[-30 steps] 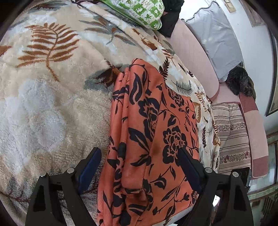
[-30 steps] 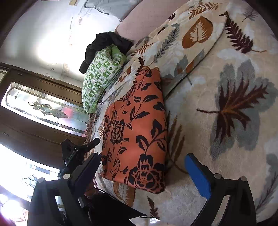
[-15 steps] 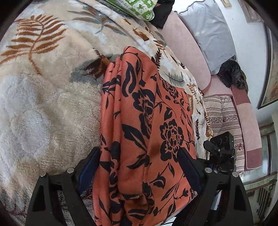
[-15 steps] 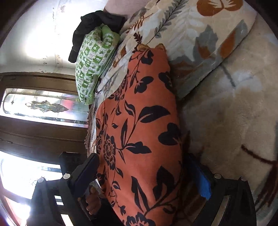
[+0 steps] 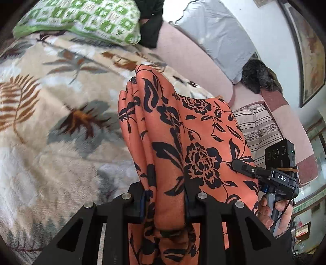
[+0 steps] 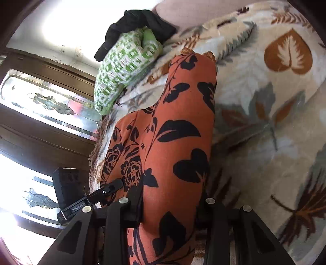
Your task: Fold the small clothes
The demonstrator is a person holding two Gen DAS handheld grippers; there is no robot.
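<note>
Left wrist view: the left gripper (image 5: 165, 203) is seen angled down, its jaws just closed onto a thick bunched fold of the orange floral garment (image 5: 183, 142), with the cloth squeezed between the two pads. The garment is held up off the leaf-patterned blanket (image 5: 51, 122) and rises ahead of the fingers as a stack of folded layers. At the right edge, the right gripper (image 5: 242, 166) is seen clamped on the opposite edge of the same cloth, its handle wrapped by a hand (image 5: 275, 212) with curled fingers.

Right wrist view: the right gripper (image 6: 171, 205) is likewise pointed downward and its jaws have just closed on the garment (image 6: 179, 132), which is pinched between them and stretches away toward the far side. At the left, a finger of the left gripper (image 6: 114, 185) is seen touching the cloth's other edge.

Beyond the garment, a green-and-white patterned pillow (image 5: 87, 18) lies at the far end of the blanket, with a black garment (image 6: 134, 22) just beside it. Farther right, a grey pillow (image 5: 216, 34) and a dark furry item (image 5: 258, 77) are set against a pink cushion (image 5: 191, 59). A striped cloth (image 5: 258, 128) hangs near the right side.
</note>
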